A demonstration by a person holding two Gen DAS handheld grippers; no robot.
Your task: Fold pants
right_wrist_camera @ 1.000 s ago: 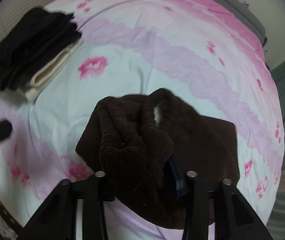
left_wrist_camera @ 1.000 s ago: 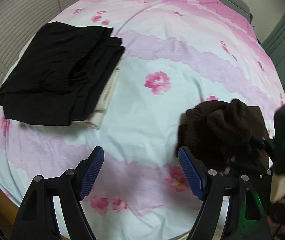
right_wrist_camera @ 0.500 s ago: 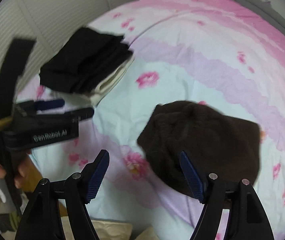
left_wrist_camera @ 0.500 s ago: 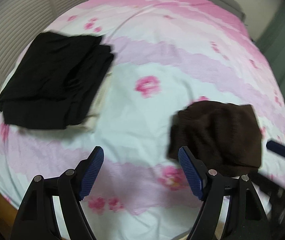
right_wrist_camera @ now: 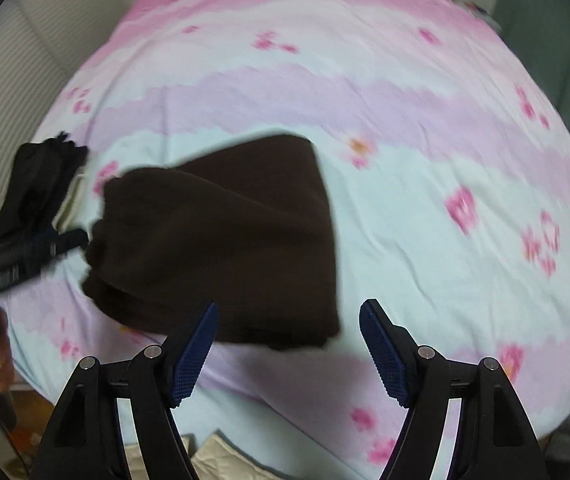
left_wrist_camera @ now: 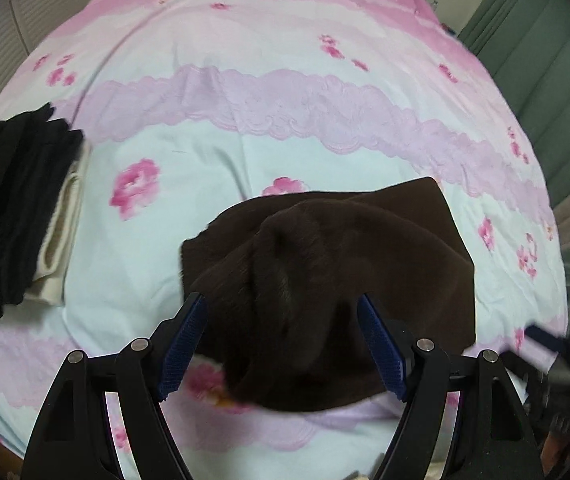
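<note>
Bedsheet [left_wrist_camera: 189, 184] holds brown pants [left_wrist_camera: 325, 280]; left view alone shows cream garment [left_wrist_camera: 61, 216].

Garments on the bedsheet [left_wrist_camera: 189, 184]: 3 in all. Brown pants [left_wrist_camera: 325, 280], folded: 1. Black folded garment [left_wrist_camera: 9, 208]: 1, stacked on cream folded garment [left_wrist_camera: 61, 240]: 1. Grippers: 2, left gripper [left_wrist_camera: 283, 344] and right gripper [right_wrist_camera: 289, 348], both jaws spread

Your right hand-held gripper [right_wrist_camera: 289, 344] has let go of the brown pants [right_wrist_camera: 221, 236]. They now lie folded on the bed [right_wrist_camera: 425, 208]. Your left hand-held gripper [left_wrist_camera: 283, 344] has moved over them.
</note>
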